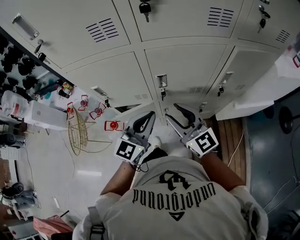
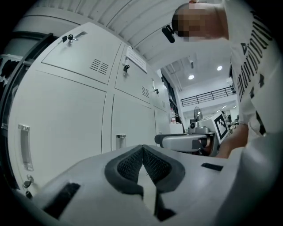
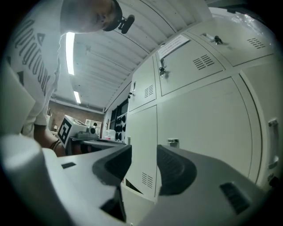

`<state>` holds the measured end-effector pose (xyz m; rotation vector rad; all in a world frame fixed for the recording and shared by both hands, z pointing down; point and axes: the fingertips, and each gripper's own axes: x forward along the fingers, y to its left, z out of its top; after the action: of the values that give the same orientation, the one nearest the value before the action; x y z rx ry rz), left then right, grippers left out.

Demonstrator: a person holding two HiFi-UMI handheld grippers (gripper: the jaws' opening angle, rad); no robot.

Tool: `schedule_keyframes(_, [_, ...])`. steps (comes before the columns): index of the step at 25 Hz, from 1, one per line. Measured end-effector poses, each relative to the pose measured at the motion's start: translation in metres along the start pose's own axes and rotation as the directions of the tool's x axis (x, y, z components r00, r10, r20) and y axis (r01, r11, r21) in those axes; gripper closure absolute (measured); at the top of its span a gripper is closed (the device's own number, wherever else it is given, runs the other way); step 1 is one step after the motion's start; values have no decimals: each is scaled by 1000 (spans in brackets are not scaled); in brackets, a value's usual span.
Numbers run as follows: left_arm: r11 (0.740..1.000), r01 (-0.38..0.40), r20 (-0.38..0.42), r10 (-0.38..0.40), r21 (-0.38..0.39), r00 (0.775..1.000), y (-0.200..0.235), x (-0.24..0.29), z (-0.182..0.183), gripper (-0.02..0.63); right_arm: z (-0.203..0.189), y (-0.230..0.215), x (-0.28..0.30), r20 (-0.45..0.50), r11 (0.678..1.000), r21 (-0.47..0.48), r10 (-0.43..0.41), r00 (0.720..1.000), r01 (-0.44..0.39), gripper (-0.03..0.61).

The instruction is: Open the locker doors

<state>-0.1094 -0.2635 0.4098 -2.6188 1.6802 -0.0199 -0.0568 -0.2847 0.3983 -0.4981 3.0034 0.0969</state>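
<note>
Facing the lockers at 12 o'clock, reach step not yet begun. Left gripper fingers clenched on nothing, right gripper fingers released and empty. Next, probably: catch a door handle and pull.

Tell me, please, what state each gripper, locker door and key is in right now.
left gripper: shut, empty.
right gripper: open, nothing between its jaws.
centre locker door: closed.
lower-left locker door: seemingly ajar, with a dark gap along its top edge.
key: hanging in an upper locker's lock.
</note>
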Motion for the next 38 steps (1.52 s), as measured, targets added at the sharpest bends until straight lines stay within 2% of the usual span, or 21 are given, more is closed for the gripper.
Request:
schedule_keyframes(8, [998, 60, -13, -60, -2, 998, 58, 33, 3, 606, -21, -35, 67, -43, 999, 17, -42, 998, 43, 391])
schedule_keyframes(16, [993, 119, -33, -119, -26, 992, 91, 50, -7, 606, -39, -59, 107, -79, 994, 30, -104, 991, 107, 385])
schedule_keyframes(19, [990, 138, -39, -139, -42, 989, 98, 55, -12, 606, -43, -64, 114, -91, 993, 21, -115, 989, 117, 396])
schedule_keyframes(22, [987, 155, -44, -158, -47, 987, 102, 59, -15, 606, -48, -63, 125, -120, 993, 30, -113, 986, 117, 368])
schedule_keyframes(23, [986, 159, -44, -161, -47, 986, 103, 60, -16, 607, -48, -63, 127, -114, 992, 28, -121, 986, 125, 359])
schedule_keyframes(28, [984, 175, -53, -177, -46, 983, 109, 61, -18, 606, -49, -69, 126, -85, 984, 22, -177, 981, 179, 403])
schedule_keyframes(38, [983, 175, -58, -178, -52, 982, 103, 55, -24, 606, -46, -59, 121, -65, 980, 19, -199, 978, 200, 374])
